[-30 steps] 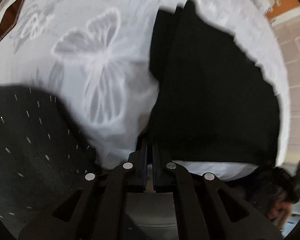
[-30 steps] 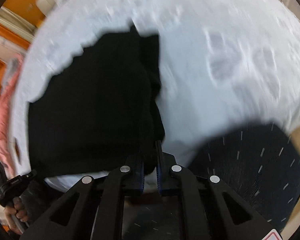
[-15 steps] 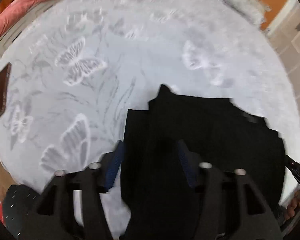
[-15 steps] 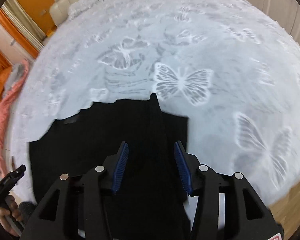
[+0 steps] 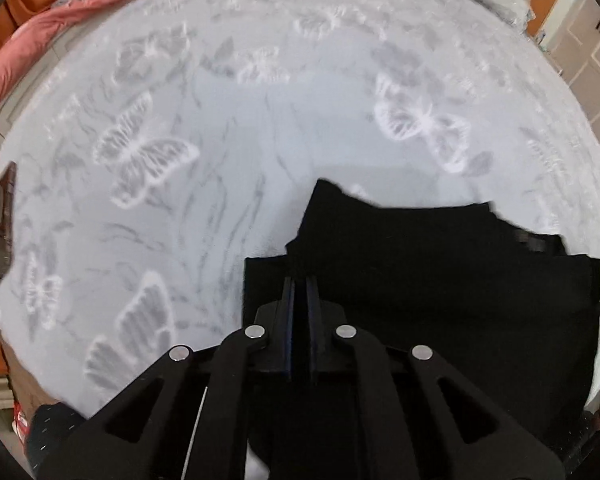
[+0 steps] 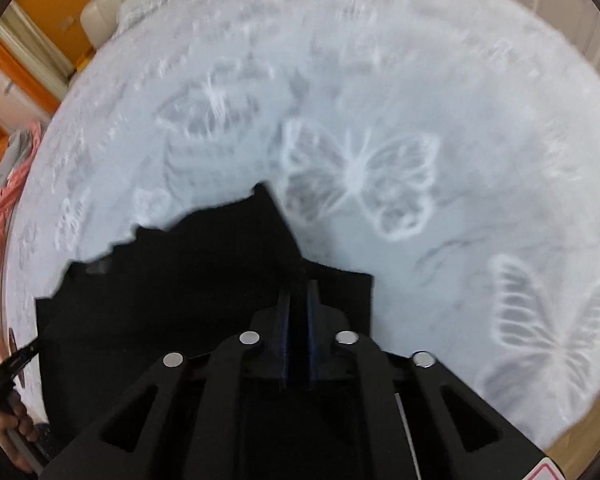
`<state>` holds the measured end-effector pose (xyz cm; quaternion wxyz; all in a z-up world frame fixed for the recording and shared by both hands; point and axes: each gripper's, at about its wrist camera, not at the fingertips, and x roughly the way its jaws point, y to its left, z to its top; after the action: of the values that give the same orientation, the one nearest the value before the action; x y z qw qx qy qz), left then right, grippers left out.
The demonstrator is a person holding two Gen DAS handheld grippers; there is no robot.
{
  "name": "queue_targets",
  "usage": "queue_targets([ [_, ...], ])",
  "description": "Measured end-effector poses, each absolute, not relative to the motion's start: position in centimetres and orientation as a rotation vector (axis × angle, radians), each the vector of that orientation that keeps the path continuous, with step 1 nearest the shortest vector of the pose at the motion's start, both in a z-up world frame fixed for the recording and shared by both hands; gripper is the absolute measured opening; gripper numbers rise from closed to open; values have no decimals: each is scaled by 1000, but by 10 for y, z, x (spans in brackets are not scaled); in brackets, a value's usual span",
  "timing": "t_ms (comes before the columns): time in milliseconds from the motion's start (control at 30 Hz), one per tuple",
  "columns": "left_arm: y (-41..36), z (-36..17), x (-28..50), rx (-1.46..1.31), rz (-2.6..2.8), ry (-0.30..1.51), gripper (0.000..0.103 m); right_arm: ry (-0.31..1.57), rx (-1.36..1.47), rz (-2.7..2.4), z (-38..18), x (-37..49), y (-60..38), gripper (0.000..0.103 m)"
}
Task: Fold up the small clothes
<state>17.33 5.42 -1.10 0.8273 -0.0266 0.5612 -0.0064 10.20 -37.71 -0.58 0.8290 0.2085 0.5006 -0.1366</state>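
A black garment (image 5: 440,280) lies folded on the white butterfly bedspread (image 5: 260,140), near its front edge. My left gripper (image 5: 300,280) stands over the garment's left end. Its jaws are closing, nearly together, and a raised ridge of black cloth runs up from between the pads. In the right wrist view the same garment (image 6: 180,280) spreads to the left. My right gripper (image 6: 299,284) is at its right end. These jaws are closing too, with a narrow fold of black cloth pinched between them.
A pink blanket (image 5: 40,40) lies beyond the bed's far left edge. A dark brown flat object (image 5: 2,220) rests on the bedspread at the left. A hand (image 6: 16,420) with the other gripper shows at the left rim. Wooden floor (image 6: 580,448) lies past the bed's right edge.
A second ago both grippers were shut on cloth, low over the bed. They let go and opened wide over the laid-out garment. Now both have narrowed onto a ridge of it.
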Motion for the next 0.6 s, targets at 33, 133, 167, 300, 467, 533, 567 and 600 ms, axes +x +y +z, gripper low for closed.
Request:
queue_targets([
  [33,52,-2,167,-32,-3,1156,6,1039,419,-294,5,94,-372,17],
  [133,32,25,126,11,-49,1098,22,1052,351,-162,23,72,-324,17],
  [167,21,24,117,7,-73,1107,29,1078,333,-85,21,65,-298,17],
  [300,-12,-18,76,39,-159,1255,30,1222,270,100,-16,46,-219,13],
  [467,14,-41,48,40,-98,1301,29,1358,340,-85,-56,22,-248,0],
  [533,28,-41,43,73,-70,1296,29,1364,389,-189,-52,11,-277,0],
  [567,33,-42,44,60,-67,1298,29,1364,412,-223,-50,8,-287,0],
  [600,39,-41,43,38,-60,1302,29,1351,410,-255,-43,7,-292,0],
])
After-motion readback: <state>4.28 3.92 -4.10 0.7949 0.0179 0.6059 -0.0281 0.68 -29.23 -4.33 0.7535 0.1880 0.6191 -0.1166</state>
